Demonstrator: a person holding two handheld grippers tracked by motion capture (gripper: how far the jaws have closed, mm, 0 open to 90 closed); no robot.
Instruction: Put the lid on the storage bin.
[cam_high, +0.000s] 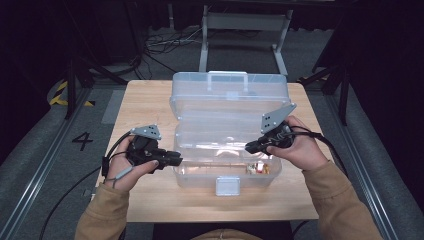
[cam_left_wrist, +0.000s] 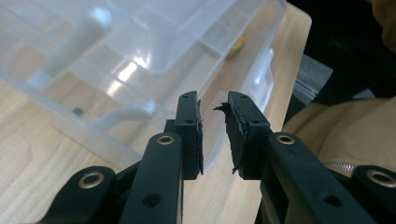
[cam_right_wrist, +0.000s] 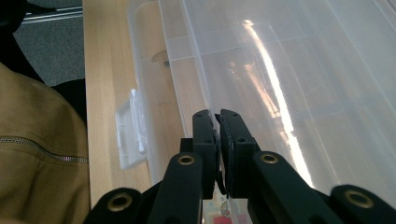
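Observation:
A clear plastic toolbox (cam_high: 200, 177) stands open on the wooden table (cam_high: 145, 100), its lid (cam_high: 227, 90) leaning back. A clear inner tray (cam_high: 215, 135) lies across the top of the box. My right gripper (cam_high: 251, 146) reaches in from the right, and its jaws are shut on the tray's thin rim (cam_right_wrist: 198, 84), as the right gripper view (cam_right_wrist: 215, 114) shows. My left gripper (cam_high: 177, 159) is at the box's left end. Its jaws (cam_left_wrist: 212, 100) stand a little apart, with the edge of the box wall (cam_left_wrist: 212, 154) showing in the gap. The pads do not visibly press on it.
Small coloured items (cam_high: 260, 169) lie in the box's right front compartment, and a yellow piece (cam_left_wrist: 238, 45) shows through the plastic. A white latch (cam_high: 228, 186) hangs at the box's front. The table's front edge is close to the person's tan sleeves (cam_high: 345, 200).

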